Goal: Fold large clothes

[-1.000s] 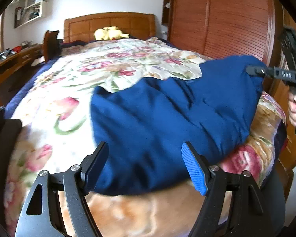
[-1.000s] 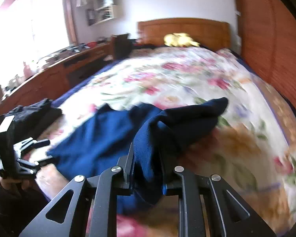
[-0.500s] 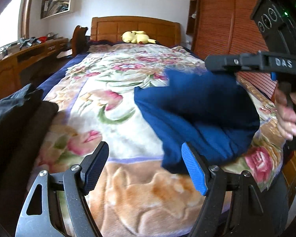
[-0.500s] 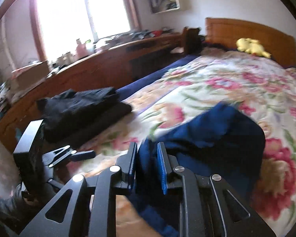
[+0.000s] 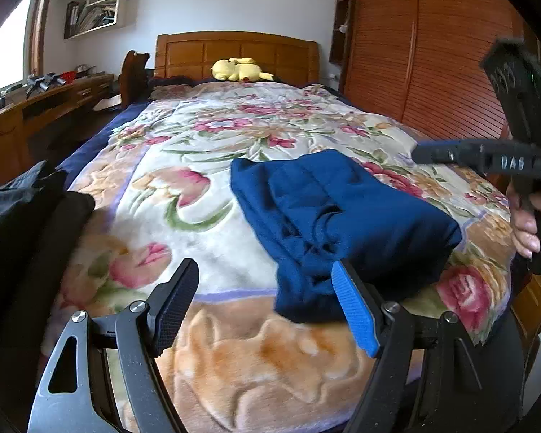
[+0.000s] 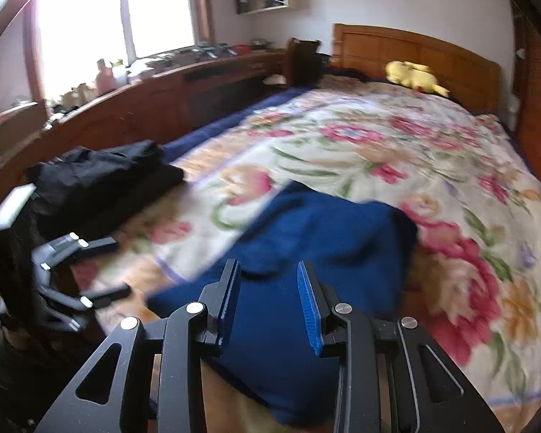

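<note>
A navy blue garment lies folded in a thick bundle on the floral bedspread near the foot of the bed. My left gripper is open and empty, just short of the bundle's near left edge. My right gripper is open with nothing between its pads, above the blue garment. The right gripper also shows at the right in the left wrist view, held by a hand. The left gripper shows at the left in the right wrist view.
A pile of black clothes lies at the bed's left edge; it also shows in the left wrist view. A yellow plush toy sits by the wooden headboard. A wooden desk runs along the left; a wooden wardrobe stands on the right.
My right gripper carried the blue cloth leftward over the garment, then opened and let it go. The garment now lies as a folded bundle. My left gripper stayed open.
</note>
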`<state>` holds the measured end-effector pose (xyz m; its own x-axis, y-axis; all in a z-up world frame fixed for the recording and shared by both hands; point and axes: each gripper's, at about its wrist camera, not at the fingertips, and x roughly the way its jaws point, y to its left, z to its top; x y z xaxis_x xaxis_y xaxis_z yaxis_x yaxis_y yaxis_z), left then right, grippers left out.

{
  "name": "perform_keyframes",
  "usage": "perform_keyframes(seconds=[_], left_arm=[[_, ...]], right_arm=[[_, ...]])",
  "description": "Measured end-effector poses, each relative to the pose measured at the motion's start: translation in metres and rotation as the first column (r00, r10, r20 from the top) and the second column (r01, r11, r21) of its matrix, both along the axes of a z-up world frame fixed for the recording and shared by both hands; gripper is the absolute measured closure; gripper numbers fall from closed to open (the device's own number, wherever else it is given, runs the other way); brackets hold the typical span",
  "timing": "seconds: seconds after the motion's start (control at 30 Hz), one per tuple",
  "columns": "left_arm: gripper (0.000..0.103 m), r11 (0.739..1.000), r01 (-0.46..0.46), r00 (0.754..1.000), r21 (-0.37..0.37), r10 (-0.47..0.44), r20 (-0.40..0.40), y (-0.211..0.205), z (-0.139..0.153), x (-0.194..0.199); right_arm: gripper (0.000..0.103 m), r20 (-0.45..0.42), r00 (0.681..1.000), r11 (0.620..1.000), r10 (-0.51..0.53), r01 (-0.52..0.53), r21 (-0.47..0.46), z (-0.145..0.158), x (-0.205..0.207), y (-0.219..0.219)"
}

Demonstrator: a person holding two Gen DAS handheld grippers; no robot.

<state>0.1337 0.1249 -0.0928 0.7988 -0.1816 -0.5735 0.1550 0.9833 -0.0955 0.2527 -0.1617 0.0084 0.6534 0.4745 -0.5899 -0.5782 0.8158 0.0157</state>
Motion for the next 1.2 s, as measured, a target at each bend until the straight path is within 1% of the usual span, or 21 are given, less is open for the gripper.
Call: perform_keyframes(seconds=[0.13,0.23,0.27,0.3,0.37,0.4,0.43,0.5,0.63,0.73,0.8,0.9,1.0,1.1,1.17,1.2], left_arm=[[0.026,0.999,0.035,0.999,-0.002,-0.035,0.018,-0.014,0.006,-0.003],[0.026,0.998,0.062,0.998,-0.001,-0.062,0.026,-0.025,0.008,-0.004],[0.026,0.997,0.072,0.997,0.002,-0.072,0.024,-0.029,0.008,-0.003],[0.026,0.997,0.076,0.997,0.005,-0.076,0.02,-0.031,0.007,-0.002],[0.026,0.996,0.083,0.996,0.013,-0.083,0.014,-0.036,0.006,0.001],[0.026,0.996,0.085,0.996,0.014,-0.085,0.011,-0.037,0.005,0.001],[0.026,0.996,0.087,0.996,0.015,-0.087,0.007,-0.039,0.004,0.002],[0.026,0.996,0.093,0.996,0.013,-0.093,0.001,-0.042,0.002,0.002],[0.026,0.996,0.087,0.996,0.009,-0.087,-0.023,-0.043,-0.003,0.008],[0.026,0.998,0.059,0.997,0.0,-0.059,-0.042,-0.041,-0.007,0.013],[0.026,0.998,0.058,0.997,-0.013,-0.058,-0.042,-0.039,-0.008,0.014],[0.043,0.998,0.059,0.997,-0.02,-0.06,-0.054,-0.036,-0.009,0.015],[0.057,0.997,0.071,0.996,-0.026,-0.072,-0.057,-0.034,-0.008,0.013],[0.063,0.996,0.085,0.994,-0.027,-0.087,-0.073,-0.034,-0.011,0.014],[0.064,0.996,0.091,0.992,-0.024,-0.093,-0.09,-0.036,-0.014,0.016],[0.066,0.995,0.097,0.99,-0.025,-0.099,-0.096,-0.036,-0.015,0.017]], right_arm=[[0.069,-0.033,0.997,0.997,-0.066,0.064,-0.04,-0.018,-0.012,-0.018],[0.069,-0.053,0.994,0.995,-0.097,0.095,-0.041,-0.023,-0.022,-0.025],[0.067,-0.063,0.993,0.994,-0.104,0.102,-0.032,-0.027,-0.026,-0.027],[0.062,-0.07,0.992,0.994,-0.107,0.106,-0.019,-0.028,-0.029,-0.03],[0.058,-0.084,0.992,0.995,-0.099,0.101,0.023,-0.026,-0.038,-0.04],[0.053,-0.082,0.992,0.994,-0.099,0.102,0.036,-0.025,-0.041,-0.041],[0.048,-0.076,0.992,0.994,-0.103,0.106,0.035,-0.024,-0.041,-0.04],[0.045,-0.06,0.993,0.994,-0.105,0.107,0.018,-0.023,-0.045,-0.034],[0.042,-0.039,0.996,0.997,-0.075,0.074,-0.026,-0.024,-0.053,-0.025],[0.041,-0.031,0.999,0.999,-0.041,0.04,-0.031,-0.025,-0.06,-0.016],[0.04,-0.033,0.999,0.997,-0.032,0.03,-0.07,-0.034,-0.065,-0.012],[0.04,0.005,0.998,0.985,-0.07,0.07,-0.16,-0.047,-0.061,-0.007],[0.04,-0.016,0.995,0.977,-0.095,0.09,-0.192,-0.055,-0.052,-0.006],[0.039,-0.032,0.995,0.973,-0.094,0.085,-0.213,-0.059,-0.05,-0.007],[0.039,-0.046,0.989,0.958,-0.138,0.121,-0.261,-0.069,-0.043,-0.008],[0.039,-0.071,0.989,0.961,-0.13,0.109,-0.254,-0.074,-0.04,-0.01]])
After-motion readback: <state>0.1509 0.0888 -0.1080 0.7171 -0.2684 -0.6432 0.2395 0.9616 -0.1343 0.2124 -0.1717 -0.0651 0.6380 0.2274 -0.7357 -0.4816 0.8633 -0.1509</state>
